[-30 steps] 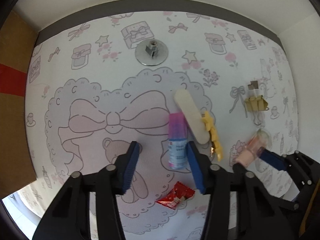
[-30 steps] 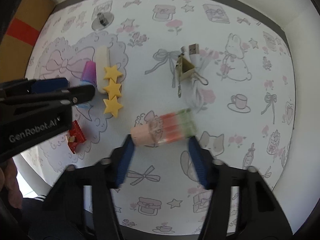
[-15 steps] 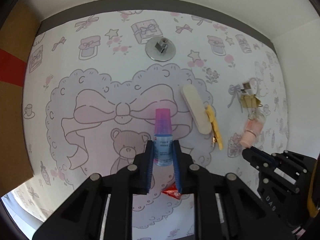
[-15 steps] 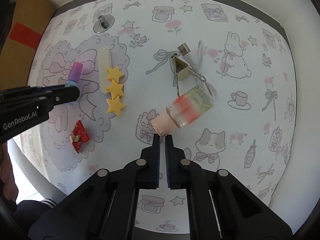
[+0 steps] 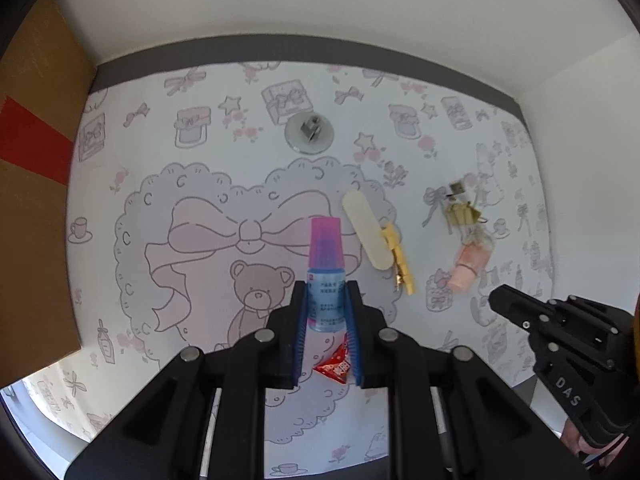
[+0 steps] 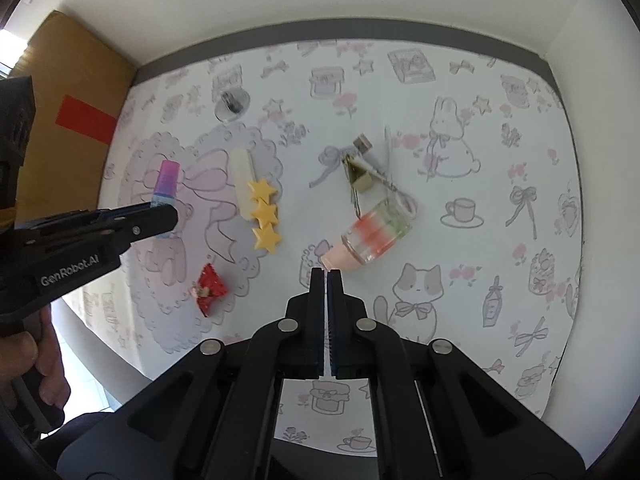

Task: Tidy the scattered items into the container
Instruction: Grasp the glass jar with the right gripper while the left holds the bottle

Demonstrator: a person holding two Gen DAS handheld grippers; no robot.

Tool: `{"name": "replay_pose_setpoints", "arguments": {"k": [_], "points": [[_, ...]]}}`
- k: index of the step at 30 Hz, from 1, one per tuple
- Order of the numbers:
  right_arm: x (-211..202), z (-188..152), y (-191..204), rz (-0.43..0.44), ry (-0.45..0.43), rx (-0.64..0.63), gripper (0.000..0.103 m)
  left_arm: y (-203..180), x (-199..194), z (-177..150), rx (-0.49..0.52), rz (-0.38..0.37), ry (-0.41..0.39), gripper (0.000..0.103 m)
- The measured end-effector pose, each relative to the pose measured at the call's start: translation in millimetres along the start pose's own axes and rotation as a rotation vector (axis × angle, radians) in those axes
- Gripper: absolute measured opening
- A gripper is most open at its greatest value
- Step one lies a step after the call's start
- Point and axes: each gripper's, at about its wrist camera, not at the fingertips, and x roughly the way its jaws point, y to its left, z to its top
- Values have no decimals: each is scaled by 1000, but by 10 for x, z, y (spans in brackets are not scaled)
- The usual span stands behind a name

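My left gripper (image 5: 326, 292) is shut on a small blue bottle with a pink cap (image 5: 325, 256), which it holds above the mat with the cap pointing away. The right wrist view shows the same bottle (image 6: 166, 178) in the left gripper (image 6: 170, 214). My right gripper (image 6: 327, 274) is shut with nothing between its pads. Just past its tips lies a glass bottle with a peach cap (image 6: 374, 236). It rests on its side on the patterned mat (image 6: 480, 160), apart from the jaws. A cardboard box (image 5: 32, 200) stands at the left.
On the mat lie a yellow star hair clip (image 6: 264, 216), a cream nail file (image 6: 240, 180), a red wrapper (image 6: 209, 288), a gold binder clip (image 6: 358, 174) with a USB cable (image 6: 362, 144), and a metal disc (image 5: 309, 133). White walls close the back and right. A hand (image 6: 24, 360) holds the left gripper.
Both grippers closed and rose. The left one closed on the blue bottle and lifted it. The right one closed on nothing, and the glass bottle turned and stayed on the mat.
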Motion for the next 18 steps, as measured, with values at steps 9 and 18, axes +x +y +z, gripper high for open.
{"name": "replay_pose_setpoints", "arguments": {"k": [9, 18], "points": [[39, -81, -19, -41, 8, -22, 2, 36, 24, 5, -16, -2, -5, 18], [277, 37, -72, -66, 44, 34, 55, 38, 55, 41, -14, 1, -5, 18]]}}
